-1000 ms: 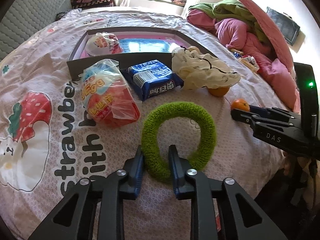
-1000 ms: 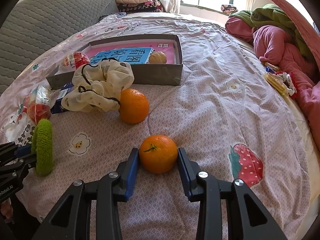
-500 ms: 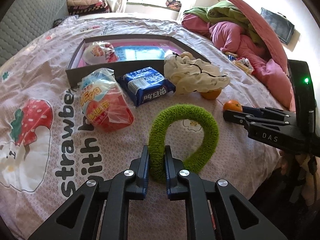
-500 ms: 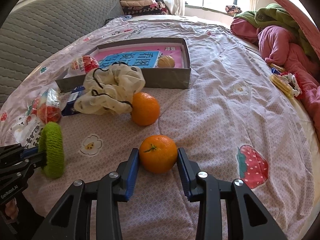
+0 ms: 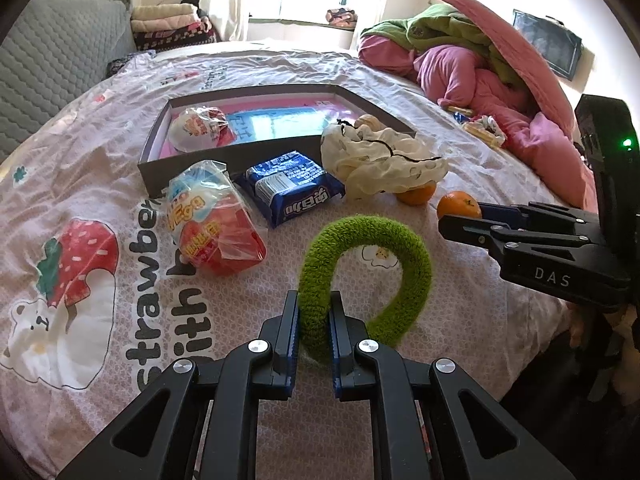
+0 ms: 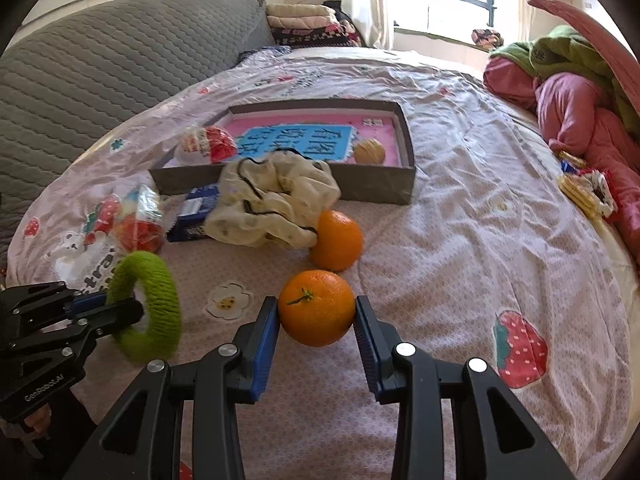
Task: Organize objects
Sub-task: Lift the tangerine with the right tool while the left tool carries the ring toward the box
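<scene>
Pinching a green fuzzy ring (image 5: pixel 366 268) between the pads of the left gripper (image 5: pixel 314 312), jaws pressed hard together on one side of the loop, the rest of it standing up and hanging free over the printed bedspread (image 5: pixel 100 184). Clamping a small orange (image 6: pixel 316 307) in the right gripper (image 6: pixel 316 320), both pads lying flat against its sides at about its widest part, stem facing the camera, fruit seemingly just clear of the cloth.

Aiming, by the look of things, for the shallow grey box (image 6: pixel 406 148) farther up the bed, already holding a red-and-white wrapped egg (image 6: pixel 206 145) and a pale round sweet (image 6: pixel 369 151). Lying just in front of the box: a cream scrunchie (image 6: pixel 276 198) touching a second orange (image 6: pixel 337 240), a blue snack packet (image 5: pixel 292 186), and a bagged red toy (image 5: pixel 218 222).

For carrying well: keeping the squeeze on the orange steady rather than harder, since a round fruit tends to squirt out of flat pads; lifting high enough to pass over the scrunchie and the near wall of the box; bringing the two tools in apart from each other, orange toward the bare pink floor near the sweet, ring toward the open middle; lowering until each thing rests before letting the jaws spread. Watching the loose loop of the ring, likely to snag on the box rim.
</scene>
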A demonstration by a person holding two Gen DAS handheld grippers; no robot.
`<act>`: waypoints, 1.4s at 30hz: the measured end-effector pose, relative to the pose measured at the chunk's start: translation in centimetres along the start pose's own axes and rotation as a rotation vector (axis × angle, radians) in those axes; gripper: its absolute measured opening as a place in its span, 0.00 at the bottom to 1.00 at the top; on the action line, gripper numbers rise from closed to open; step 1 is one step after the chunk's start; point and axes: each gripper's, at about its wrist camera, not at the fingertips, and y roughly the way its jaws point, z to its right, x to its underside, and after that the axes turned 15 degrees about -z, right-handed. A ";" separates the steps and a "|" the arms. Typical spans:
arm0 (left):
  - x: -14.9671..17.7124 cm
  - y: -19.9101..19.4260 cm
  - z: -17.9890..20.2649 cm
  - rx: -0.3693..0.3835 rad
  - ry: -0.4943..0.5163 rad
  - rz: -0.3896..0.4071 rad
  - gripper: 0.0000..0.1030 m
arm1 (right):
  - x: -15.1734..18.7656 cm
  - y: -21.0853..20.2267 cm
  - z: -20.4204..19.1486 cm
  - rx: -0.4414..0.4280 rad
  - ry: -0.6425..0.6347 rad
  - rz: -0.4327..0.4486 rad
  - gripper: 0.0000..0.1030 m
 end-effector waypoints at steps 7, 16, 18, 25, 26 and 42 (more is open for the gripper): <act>0.0 -0.5 -0.2 0.002 -0.010 0.022 0.12 | -0.1 -1.5 -0.7 -0.032 -0.037 0.077 0.37; -0.1 -1.8 -0.2 -0.019 -0.014 0.092 0.12 | -0.2 -3.5 -2.4 -0.057 -0.110 0.176 0.37; -0.2 -1.8 -0.1 -0.024 -0.013 0.095 0.12 | -0.3 -3.6 -2.7 -0.052 -0.121 0.184 0.37; -0.2 -2.0 -0.4 -0.031 -0.022 0.107 0.12 | -0.5 -3.8 -3.0 -0.051 -0.122 0.196 0.37; -0.3 -2.1 -0.5 -0.034 -0.023 0.110 0.12 | -0.6 -3.8 -2.9 -0.053 -0.118 0.200 0.37; -1.4 -3.2 -0.8 -0.057 -0.054 0.138 0.12 | -1.2 -4.4 -3.6 -0.072 -0.133 0.245 0.37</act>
